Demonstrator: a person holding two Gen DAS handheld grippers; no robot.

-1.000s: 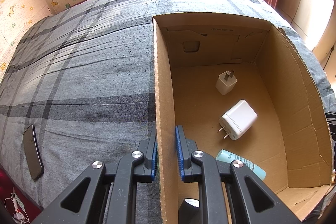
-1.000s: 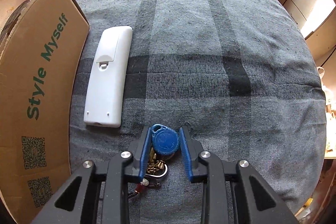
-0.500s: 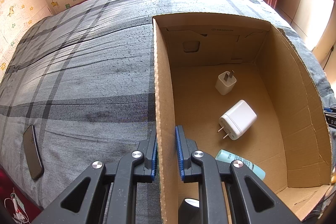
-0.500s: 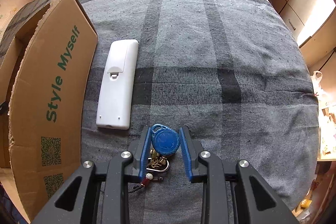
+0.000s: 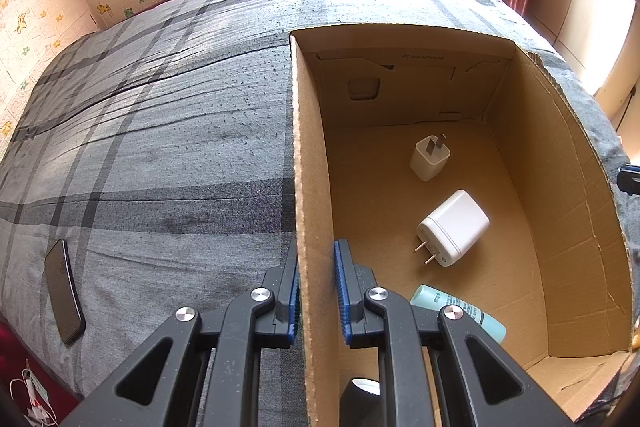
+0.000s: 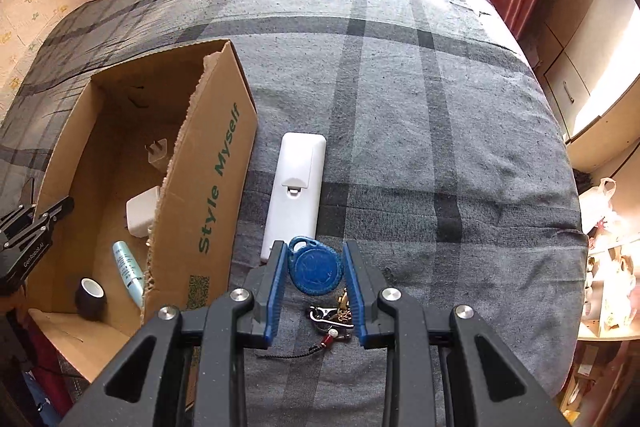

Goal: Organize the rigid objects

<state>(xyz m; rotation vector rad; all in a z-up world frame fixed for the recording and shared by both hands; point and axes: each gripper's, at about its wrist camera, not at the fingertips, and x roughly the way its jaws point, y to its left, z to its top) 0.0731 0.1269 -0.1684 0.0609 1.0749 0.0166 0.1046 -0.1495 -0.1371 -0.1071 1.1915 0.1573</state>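
Right gripper point(image 6: 316, 279): blue pads are being pressed on the flat faces of a round blue plastic key fob point(image 6: 315, 271), so the jaws are closed on it. A bunch of brass keys on a metal ring with a dark cord point(image 6: 332, 319) is being dangled below the fob, clear of the grey checked bedspread point(image 6: 440, 131) as far as can be judged.

The open brown cardboard box printed "Style Myself" point(image 6: 216, 187) is being seen to the left of the held fob, its near wall just beside the right gripper's left finger. A sideways carry over that torn wall is judged to be the next need; the right hand is the nearer one.

A long white plastic remote control point(image 6: 296, 187) is lying face down just beyond the fob, its long axis running away from the gripper, alongside the box wall.

Left gripper point(image 5: 316, 291): jaws are being held nearly together on the box's left wall, one pad outside and one inside.

Inside the box, near to far, are being seen:
- black cylinder with a white top point(image 6: 90, 297)
- pale teal tube point(image 5: 460, 311)
- large white plug charger point(image 5: 454, 227)
- small white plug charger point(image 5: 430, 159)

A dark phone point(image 5: 64, 291) is lying at the bedspread's left edge, well apart.
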